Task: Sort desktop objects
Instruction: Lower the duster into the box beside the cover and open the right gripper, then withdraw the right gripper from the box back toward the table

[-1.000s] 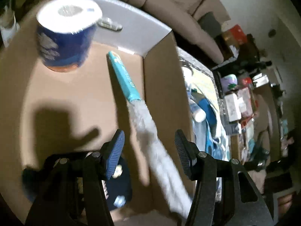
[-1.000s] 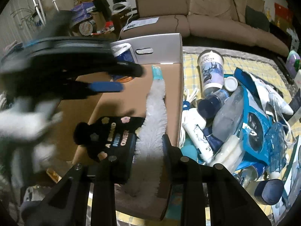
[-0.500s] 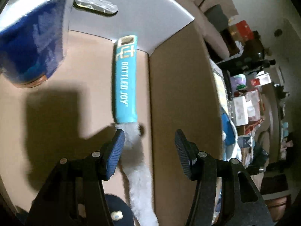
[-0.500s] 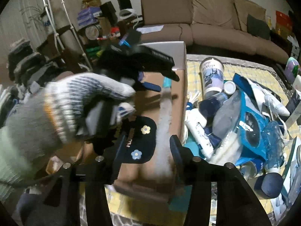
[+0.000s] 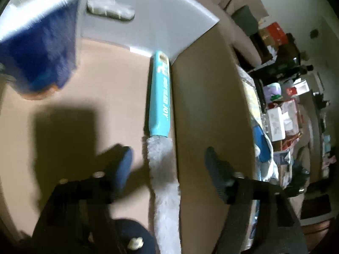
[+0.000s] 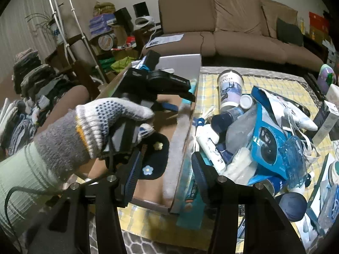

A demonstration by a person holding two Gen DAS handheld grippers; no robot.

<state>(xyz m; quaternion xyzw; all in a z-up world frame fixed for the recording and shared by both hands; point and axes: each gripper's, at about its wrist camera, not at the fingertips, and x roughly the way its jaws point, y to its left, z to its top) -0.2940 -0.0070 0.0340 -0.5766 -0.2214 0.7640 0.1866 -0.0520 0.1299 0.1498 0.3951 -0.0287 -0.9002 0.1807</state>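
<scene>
Left gripper (image 5: 168, 163), held in a knit-gloved hand (image 6: 101, 127), hangs over the open brown cardboard box (image 5: 211, 110) with its jaws opening and clear of the long brush with a teal plastic handle and fluffy white head (image 5: 159, 97) below. That brush lies flat on the box floor along the right wall, handle tip in the far right corner. Right gripper (image 6: 165, 173) hovers past the box's near edge, parted and holding nothing.
</scene>
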